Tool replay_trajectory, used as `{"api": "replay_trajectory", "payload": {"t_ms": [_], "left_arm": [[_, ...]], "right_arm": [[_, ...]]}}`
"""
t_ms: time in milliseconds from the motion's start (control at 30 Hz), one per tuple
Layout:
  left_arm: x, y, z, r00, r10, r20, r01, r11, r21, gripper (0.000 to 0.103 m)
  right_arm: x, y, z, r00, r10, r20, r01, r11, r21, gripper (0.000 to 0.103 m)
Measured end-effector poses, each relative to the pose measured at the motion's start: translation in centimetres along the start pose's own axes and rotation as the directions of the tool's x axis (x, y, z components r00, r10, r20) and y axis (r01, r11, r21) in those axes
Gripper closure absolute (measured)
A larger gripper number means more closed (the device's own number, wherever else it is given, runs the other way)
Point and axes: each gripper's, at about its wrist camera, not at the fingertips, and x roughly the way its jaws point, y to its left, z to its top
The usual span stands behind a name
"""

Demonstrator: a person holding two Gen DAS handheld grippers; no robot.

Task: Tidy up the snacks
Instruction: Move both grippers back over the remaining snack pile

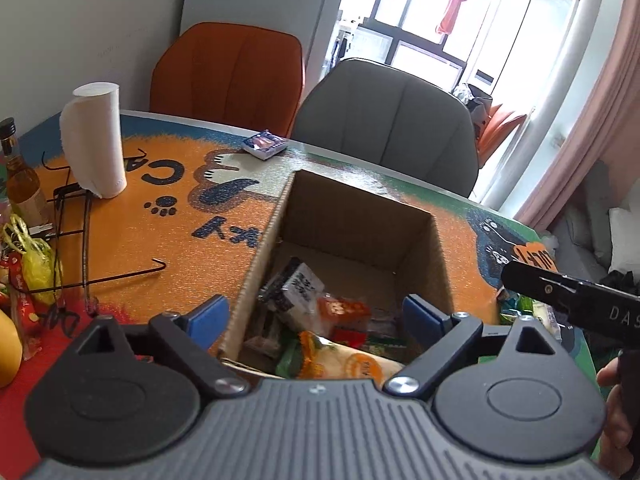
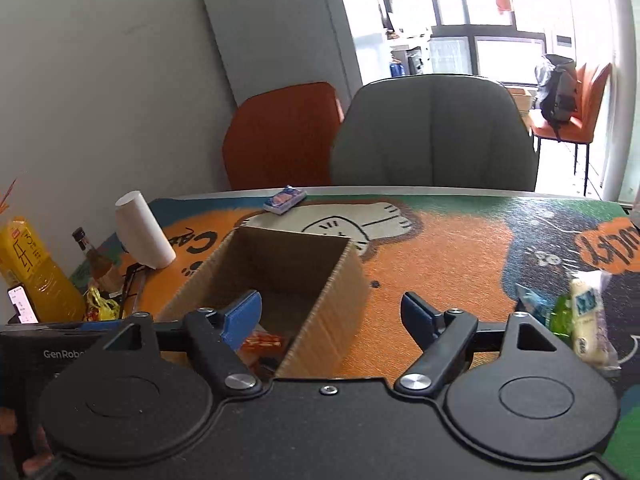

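An open cardboard box (image 1: 352, 216) stands on the patterned table mat and holds several snack packets (image 1: 316, 312). My left gripper (image 1: 314, 314) hovers over the box's near end, jaws wide apart, one blue pad outside the left wall and one inside; nothing is held. In the right wrist view the same box (image 2: 332, 300) sits low left. My right gripper (image 2: 332, 312) straddles its right wall, open and empty. A white snack packet (image 2: 588, 320) and green wrappers (image 2: 560, 316) lie on the mat to the right.
A small blue packet (image 1: 264, 144) lies near the table's far edge. A paper roll (image 1: 96, 140), a bottle (image 1: 22, 180), a wire rack (image 1: 76, 248) and bagged snacks (image 1: 28, 264) crowd the left. Orange and grey chairs (image 1: 384, 124) stand behind. The other gripper (image 1: 572, 296) enters at the right.
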Motion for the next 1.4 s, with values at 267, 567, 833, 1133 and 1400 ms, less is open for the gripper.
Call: {"api": "replay_trajectory", "payload": {"t_ms": [267,567,833,1133,1400], "left_arm": [[-0.3,-3.6,-0.8,0.999,-0.041,0.005,0.041,0.998,0.050,0.006],[-0.5,-7.5,-2.0,0.995,-0.099,0.004,0.099,0.991,0.095,0.000],[-0.3,-10.7,-3.0,0.989,-0.146,-0.010,0.146,0.981,0.126,0.000],[0.4,-14.0,-3.6,0.982,-0.186,-0.038,0.189,0.968,0.164,0.000],[1.5,-16.7,-4.1,0.979,-0.195,-0.064,0.204,0.959,0.195,0.000]], "right_arm": [[-2.7,-2.9,-0.8,0.998,-0.050,0.028,0.049,0.998,0.037,0.021],[-6.0,-7.1,-2.1,0.993,-0.104,0.054,0.098,0.991,0.095,0.002],[-8.2,-10.8,-3.4,0.988,-0.144,0.050,0.135,0.979,0.156,0.000],[-9.4,-13.8,-4.6,0.983,-0.179,0.049,0.166,0.964,0.208,0.000],[-9.7,-16.6,-5.3,0.978,-0.203,0.048,0.186,0.953,0.240,0.000]]}}
